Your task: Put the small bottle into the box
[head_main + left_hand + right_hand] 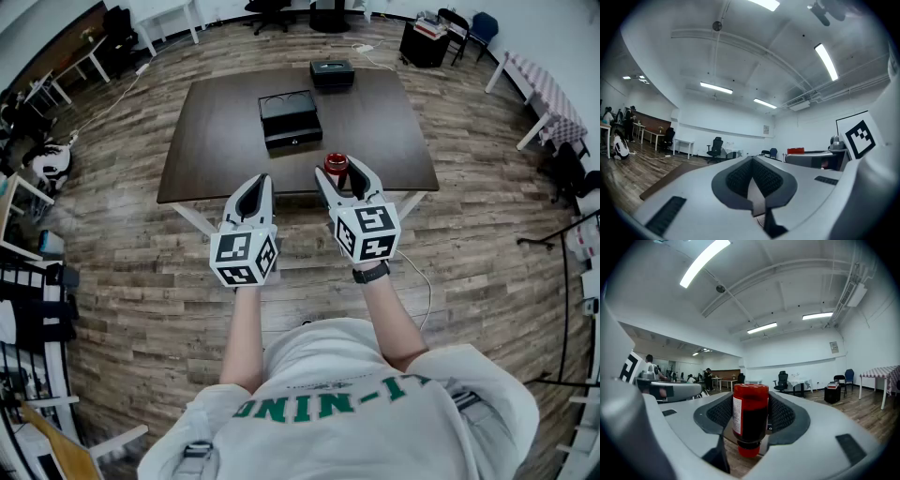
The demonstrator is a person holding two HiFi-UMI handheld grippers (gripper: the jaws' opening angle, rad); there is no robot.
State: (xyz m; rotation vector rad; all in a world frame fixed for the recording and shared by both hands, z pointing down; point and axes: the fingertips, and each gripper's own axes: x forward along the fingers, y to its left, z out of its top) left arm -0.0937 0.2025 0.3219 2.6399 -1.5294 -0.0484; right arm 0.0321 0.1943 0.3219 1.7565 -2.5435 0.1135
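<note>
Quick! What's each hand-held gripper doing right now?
Left hand-held gripper: closed, nothing in it.
Right hand-held gripper: closed on the small dark-red cylindrical bottle, cap pointing down.

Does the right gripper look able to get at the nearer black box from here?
Probably yes: the right gripper, shut on the small bottle, hangs at the near edge of the table, and only bare surface lies between it and the box.
</note>
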